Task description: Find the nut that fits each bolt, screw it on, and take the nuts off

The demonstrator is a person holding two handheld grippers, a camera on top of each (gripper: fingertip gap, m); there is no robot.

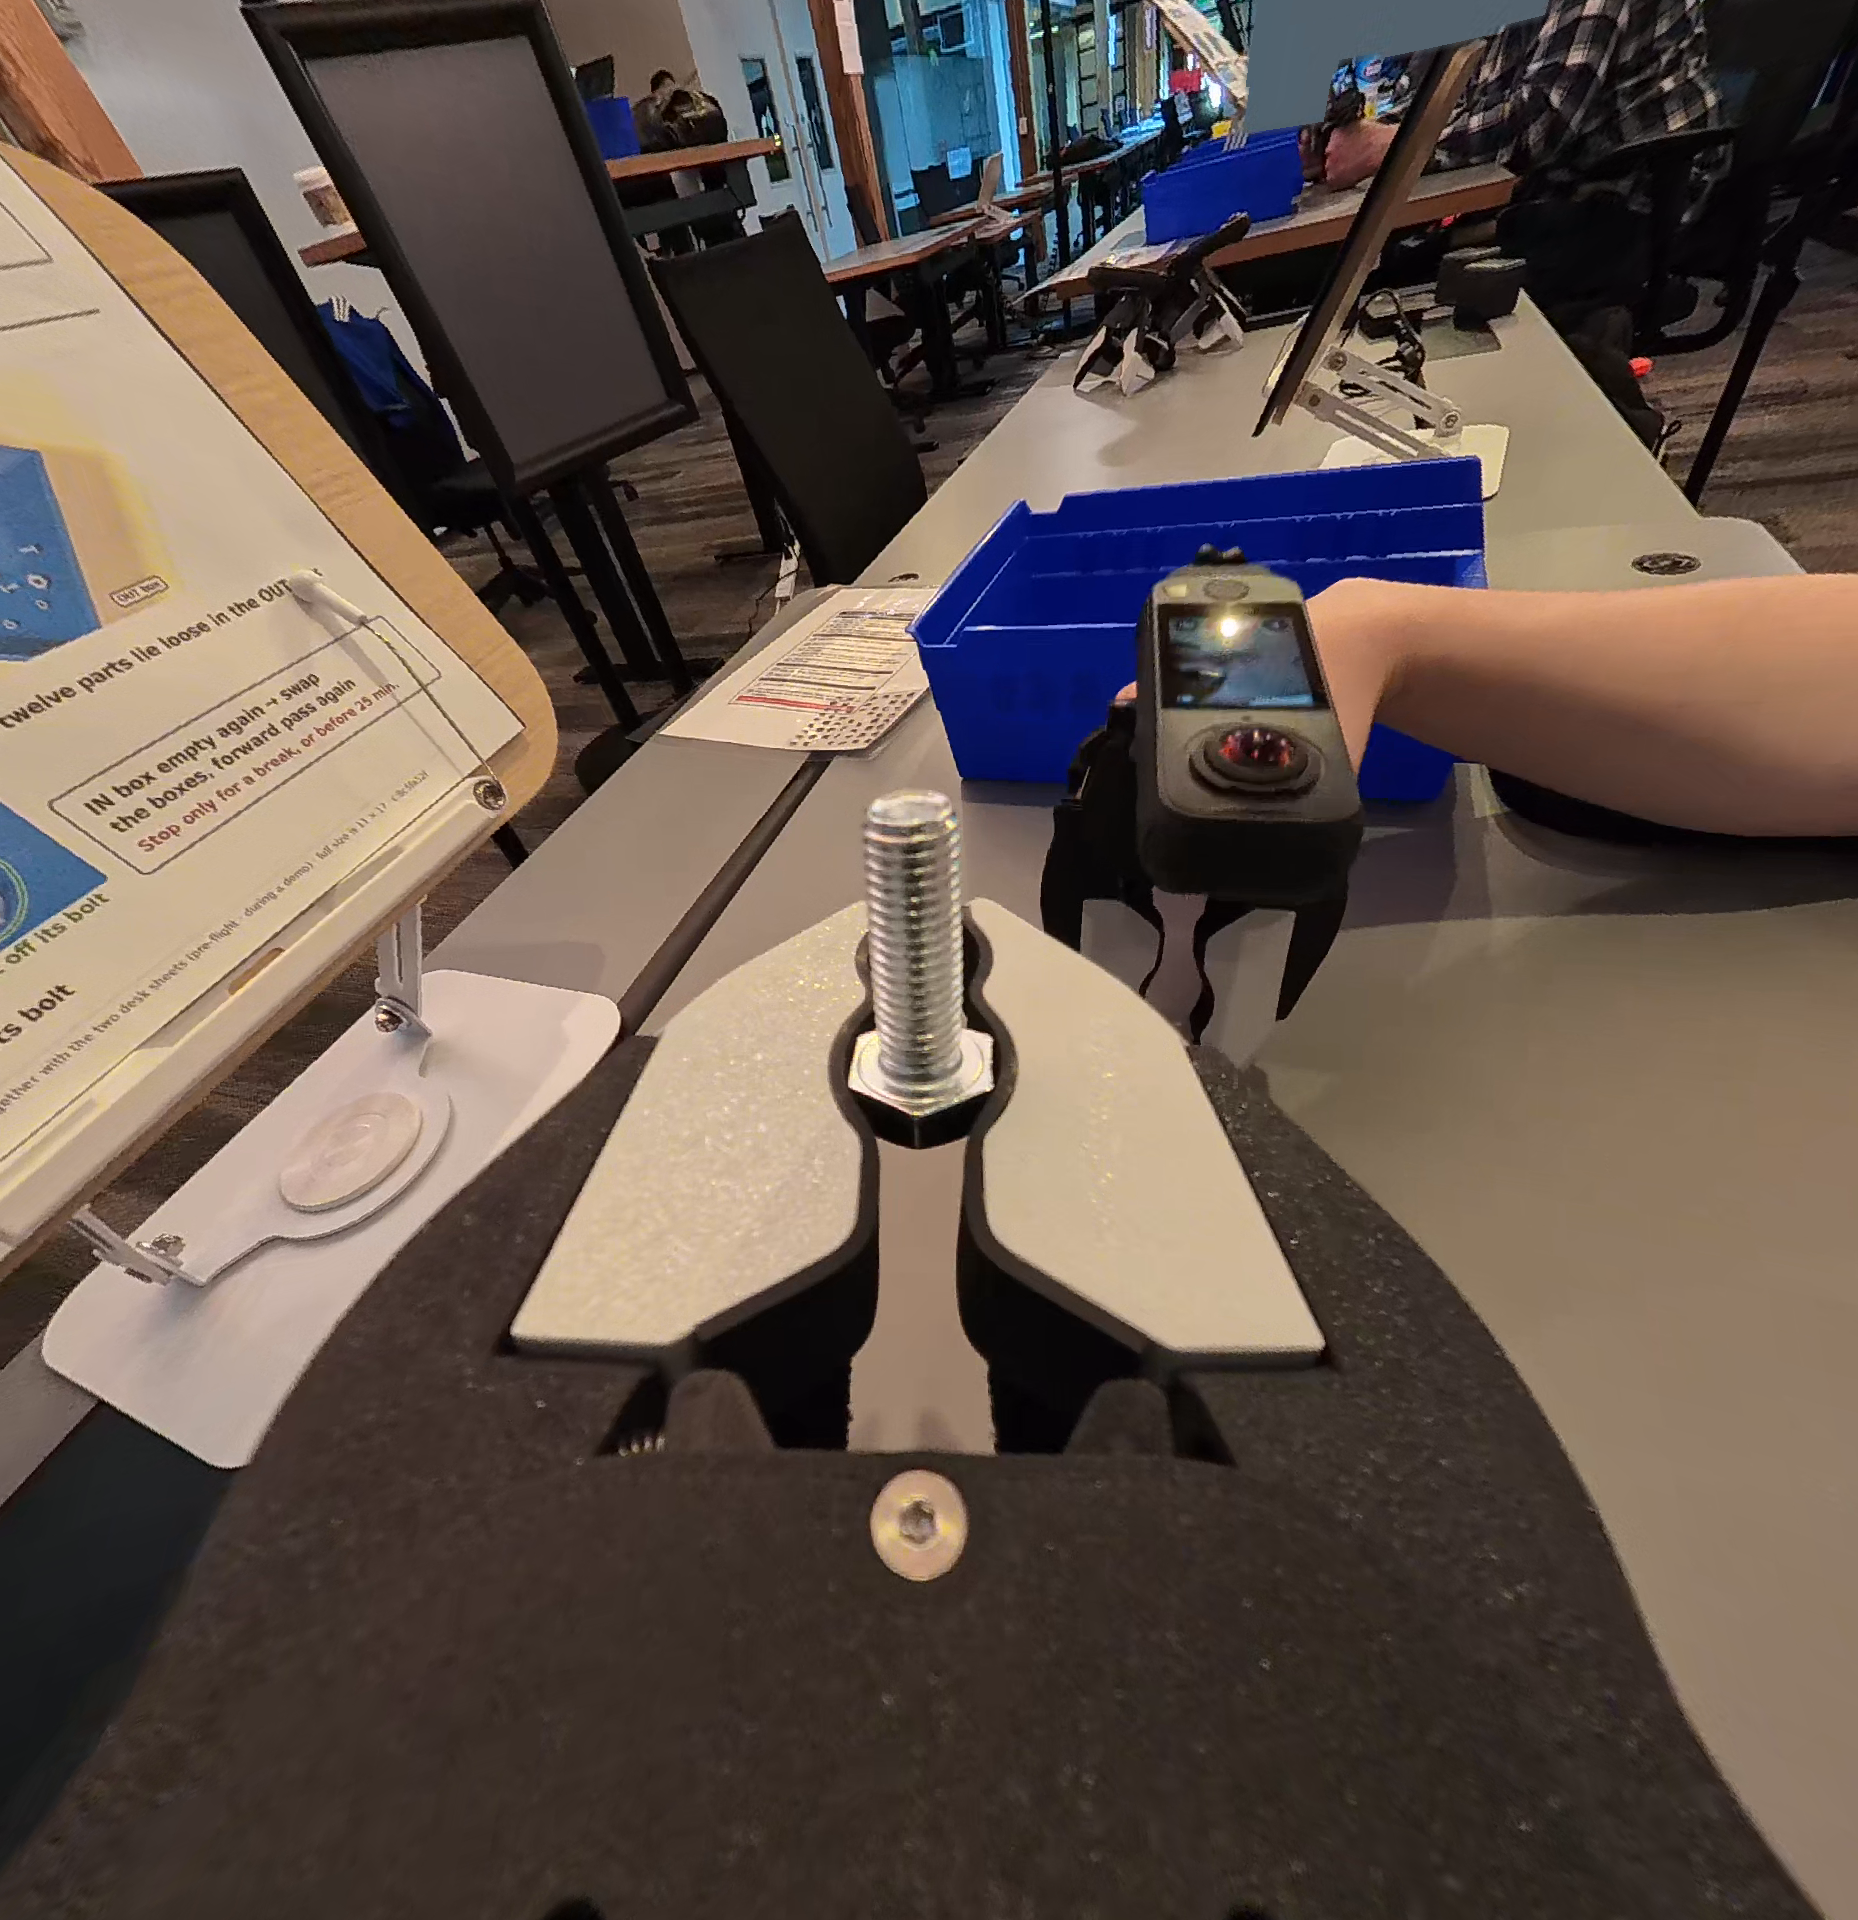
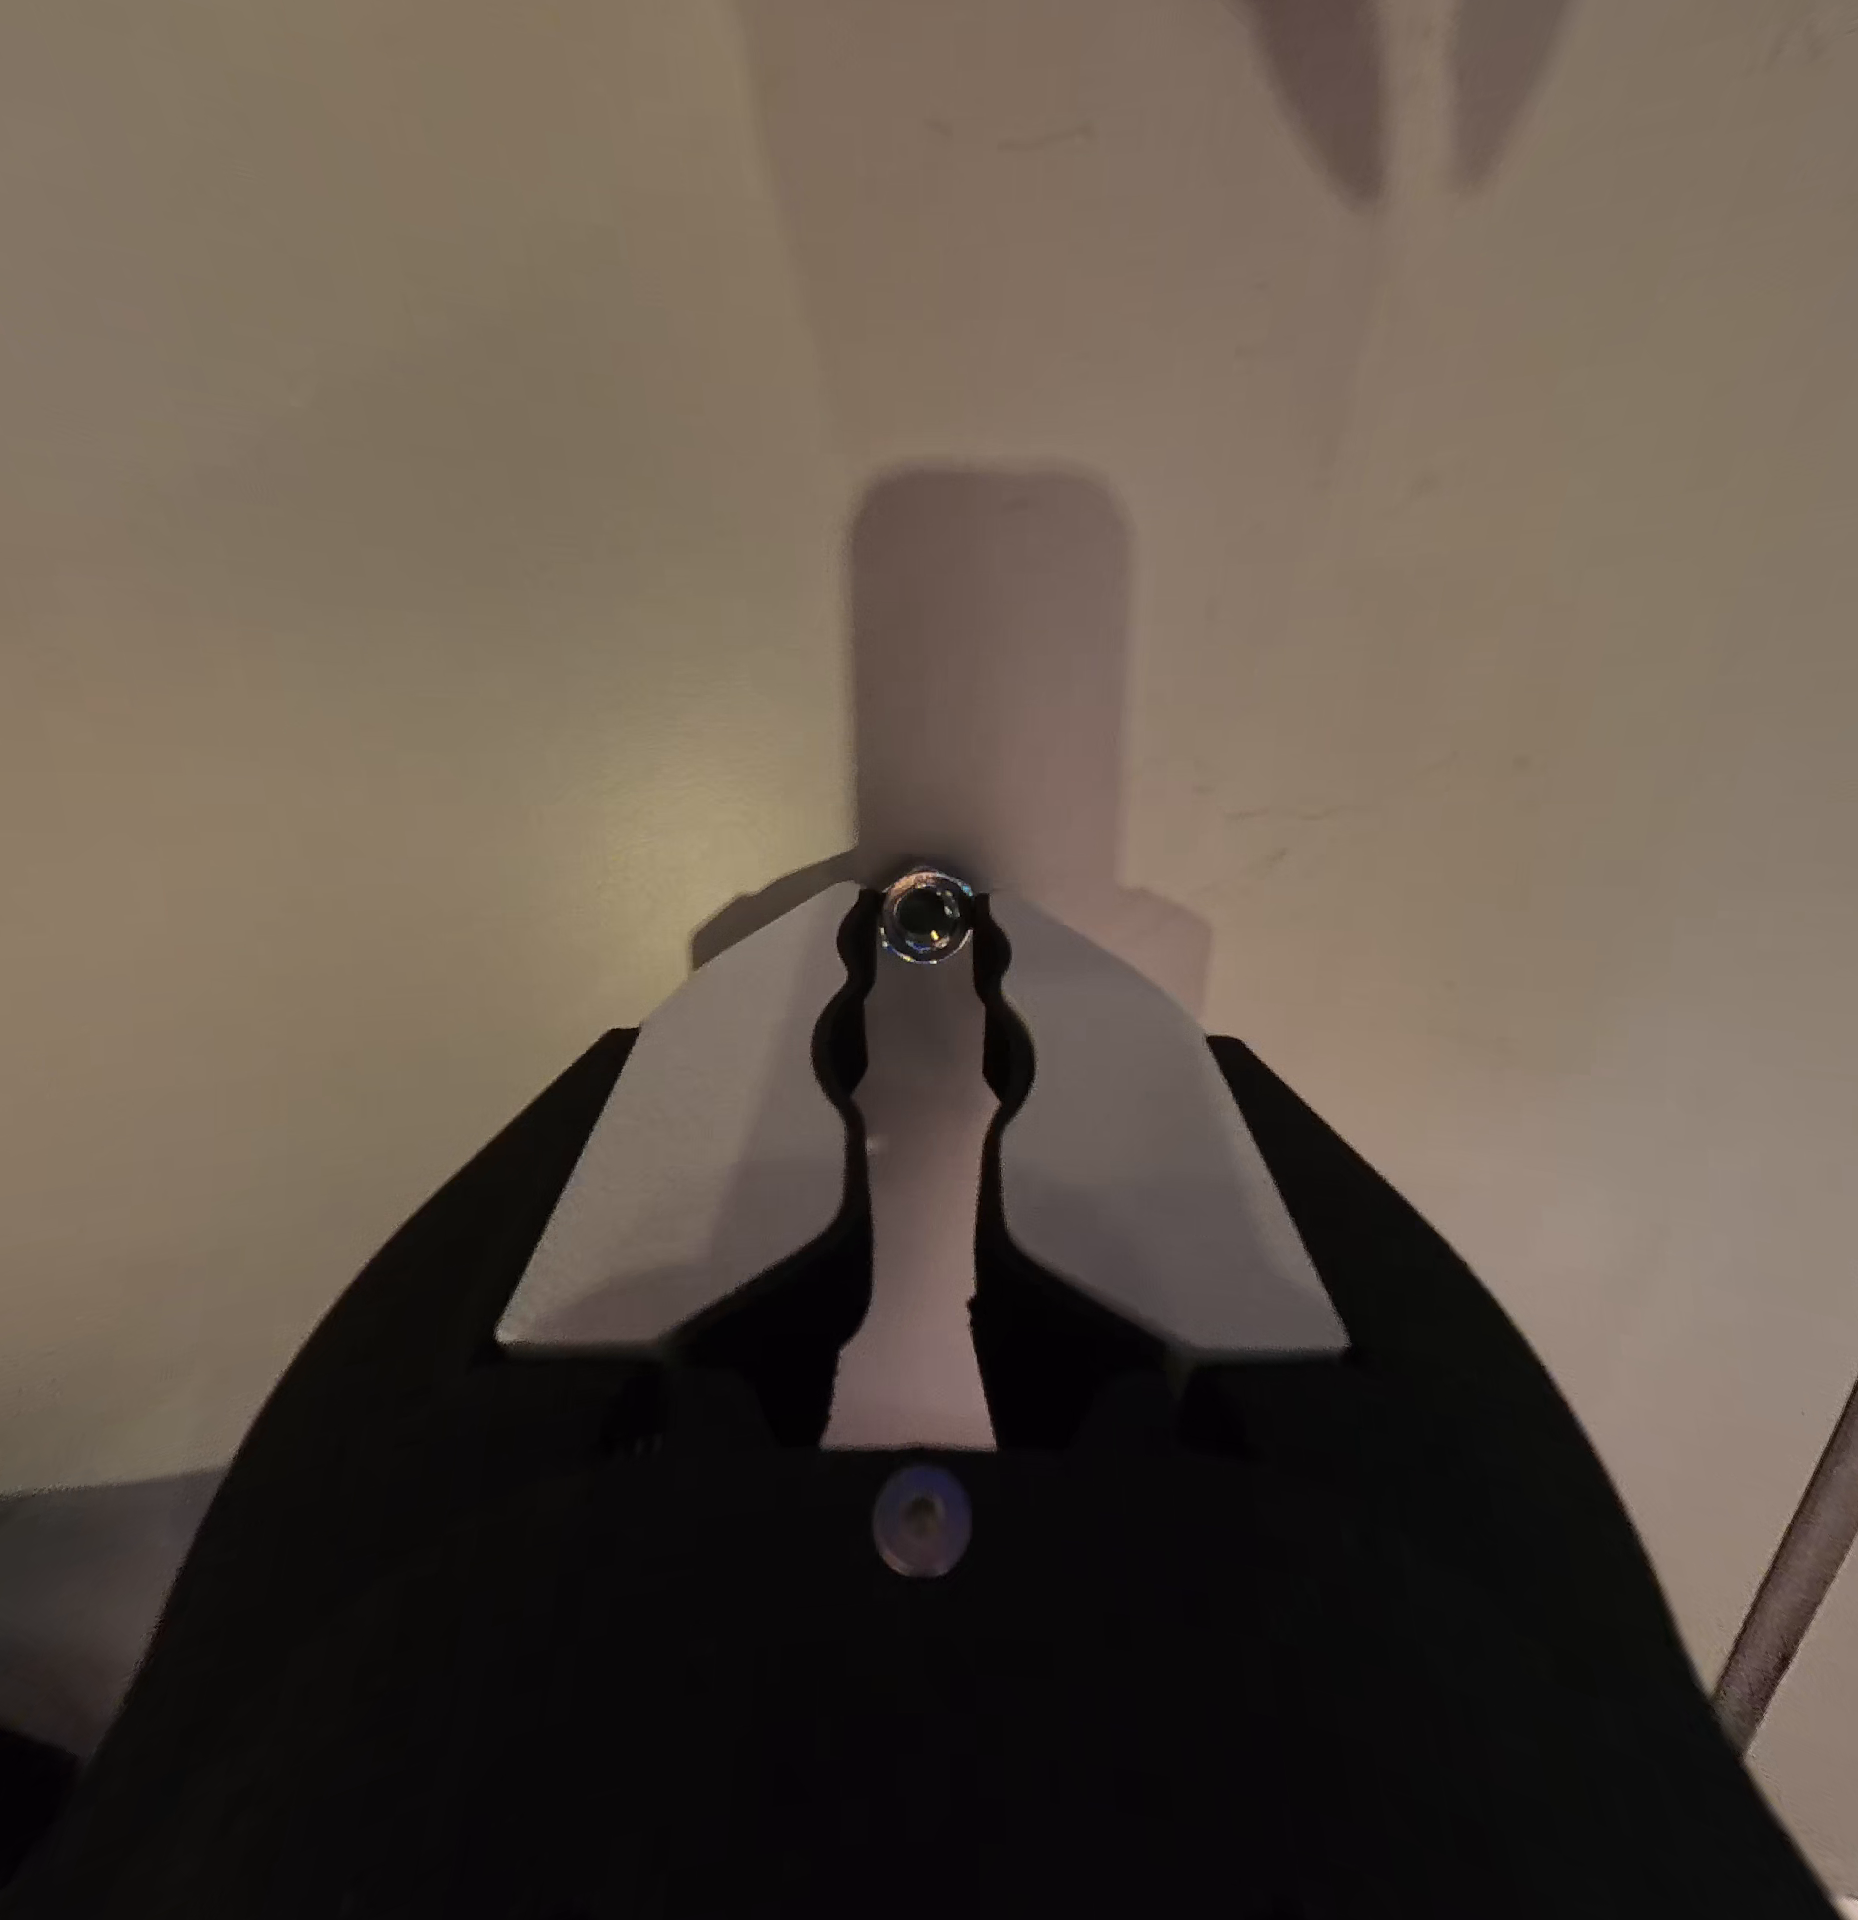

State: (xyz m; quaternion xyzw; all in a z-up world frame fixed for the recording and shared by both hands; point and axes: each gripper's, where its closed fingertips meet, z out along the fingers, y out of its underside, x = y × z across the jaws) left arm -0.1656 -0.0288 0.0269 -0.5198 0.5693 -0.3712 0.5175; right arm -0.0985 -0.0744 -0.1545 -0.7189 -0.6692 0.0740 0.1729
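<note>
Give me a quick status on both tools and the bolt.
Left tool shut on bolt, threads up, no nut on it. Right tool pointing down at table, pinching small nut at its tips. Nothing in the way.

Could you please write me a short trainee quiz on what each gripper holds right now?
1. True or false: the left gripper holds a bolt upright by its head.
2. What does the right gripper pinch at its tips? A) a nut B) a washer C) nothing
3. What colour is the bin behind the right gripper in the left wrist view?

Key: 1 true; 2 A; 3 blue.
</note>
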